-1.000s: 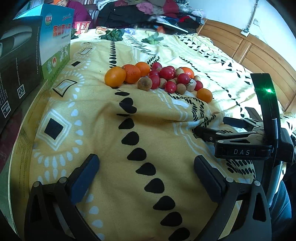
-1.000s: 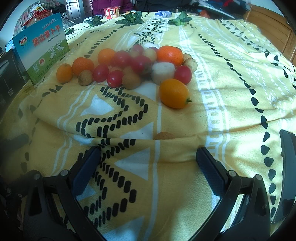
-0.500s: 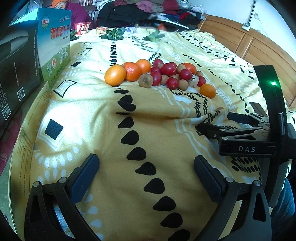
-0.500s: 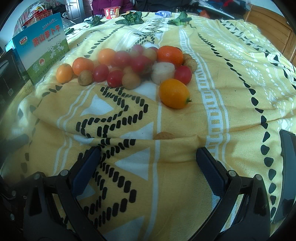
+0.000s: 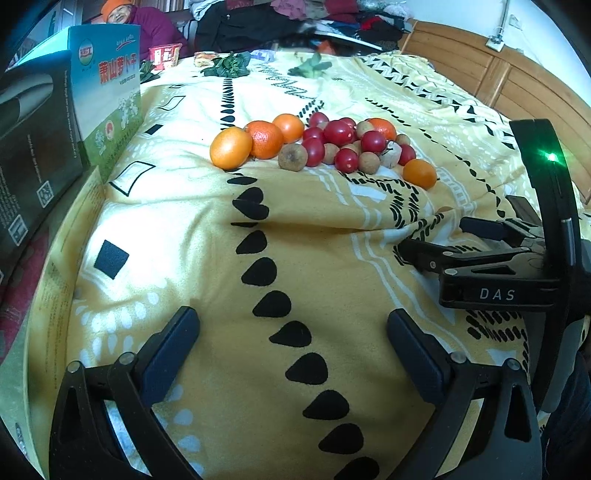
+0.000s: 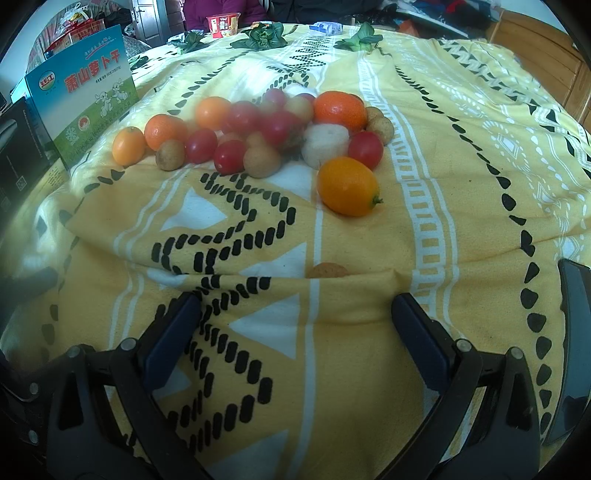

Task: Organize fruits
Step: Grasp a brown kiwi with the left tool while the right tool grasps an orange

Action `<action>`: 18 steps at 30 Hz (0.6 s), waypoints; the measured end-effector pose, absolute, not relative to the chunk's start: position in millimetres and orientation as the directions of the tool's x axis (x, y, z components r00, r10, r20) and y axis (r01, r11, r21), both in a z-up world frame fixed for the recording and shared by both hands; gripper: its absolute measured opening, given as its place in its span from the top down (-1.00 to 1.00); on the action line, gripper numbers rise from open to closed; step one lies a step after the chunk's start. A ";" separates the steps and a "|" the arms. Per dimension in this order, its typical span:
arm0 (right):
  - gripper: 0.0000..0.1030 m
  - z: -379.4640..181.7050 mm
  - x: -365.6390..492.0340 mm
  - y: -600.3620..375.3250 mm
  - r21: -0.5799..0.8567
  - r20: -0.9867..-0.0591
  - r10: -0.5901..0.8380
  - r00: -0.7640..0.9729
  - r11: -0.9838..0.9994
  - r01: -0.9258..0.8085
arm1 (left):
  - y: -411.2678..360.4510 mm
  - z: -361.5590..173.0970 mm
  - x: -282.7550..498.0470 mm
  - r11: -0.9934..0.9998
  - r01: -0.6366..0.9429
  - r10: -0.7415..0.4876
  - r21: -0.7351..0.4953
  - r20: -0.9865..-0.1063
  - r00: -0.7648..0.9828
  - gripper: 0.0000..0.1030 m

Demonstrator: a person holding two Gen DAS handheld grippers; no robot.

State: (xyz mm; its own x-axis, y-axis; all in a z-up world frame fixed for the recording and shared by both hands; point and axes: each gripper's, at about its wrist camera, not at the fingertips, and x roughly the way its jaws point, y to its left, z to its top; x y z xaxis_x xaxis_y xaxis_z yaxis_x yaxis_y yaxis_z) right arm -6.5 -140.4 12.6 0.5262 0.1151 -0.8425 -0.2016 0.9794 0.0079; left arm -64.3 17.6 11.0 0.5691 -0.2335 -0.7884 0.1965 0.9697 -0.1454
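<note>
A pile of fruit (image 5: 325, 144) lies on the yellow patterned blanket (image 5: 184, 236): oranges, red cherry tomatoes and brown longans. An orange kumquat (image 6: 348, 185) sits apart at the near right of the pile (image 6: 258, 129). A small brown fruit (image 6: 327, 271) is half hidden behind a blanket fold. My left gripper (image 5: 291, 343) stands open over bare blanket, well short of the pile. My right gripper (image 6: 295, 325) is open too, with nothing between its fingers, just before the fold. In the left wrist view the right gripper's (image 5: 436, 240) side shows at the right.
A blue-green carton (image 5: 107, 99) and a dark box (image 5: 29, 147) stand at the left. Leafy greens (image 6: 264, 35) and a red snack cup (image 6: 222, 24) lie at the far edge, where a person in purple sits. A wooden headboard (image 5: 517, 85) runs along the right.
The left gripper has pulled back slightly, so the fruit pile sits a little farther off. The right gripper has barely moved. Both stay open.
</note>
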 end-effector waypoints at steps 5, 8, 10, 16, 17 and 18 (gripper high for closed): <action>-1.00 12.3 -6.9 -140.3 0.007 -0.842 0.115 0.527 0.979 -0.202 | 33.7 36.0 -62.0 0.951 0.121 -0.300 -0.284 -0.761 0.575 -0.12; -1.00 12.4 -6.7 -141.4 0.007 -0.842 0.116 0.527 0.979 -0.203 | 27.9 62.8 -48.0 0.952 0.140 -0.299 -0.274 -0.717 0.630 -0.10; -1.00 12.5 -6.7 -142.3 0.012 -0.841 0.119 0.528 0.979 -0.203 | 16.7 69.5 -28.3 0.954 0.164 -0.296 -0.250 -0.716 0.633 -0.10; -1.00 14.7 -3.6 -147.5 0.057 -0.850 0.159 0.502 0.975 -0.213 | 2.7 44.4 37.5 0.960 0.132 -0.276 -0.245 -0.774 0.569 0.12; -1.00 16.4 -3.6 -149.9 0.080 -0.859 0.185 0.477 0.970 -0.231 | 1.6 39.4 43.7 0.961 0.132 -0.276 -0.245 -0.783 0.557 0.17; -1.00 19.5 -4.3 -154.3 0.124 -0.864 0.238 0.444 0.955 -0.271 | -0.4 35.1 48.2 0.962 0.135 -0.273 -0.239 -0.789 0.550 0.18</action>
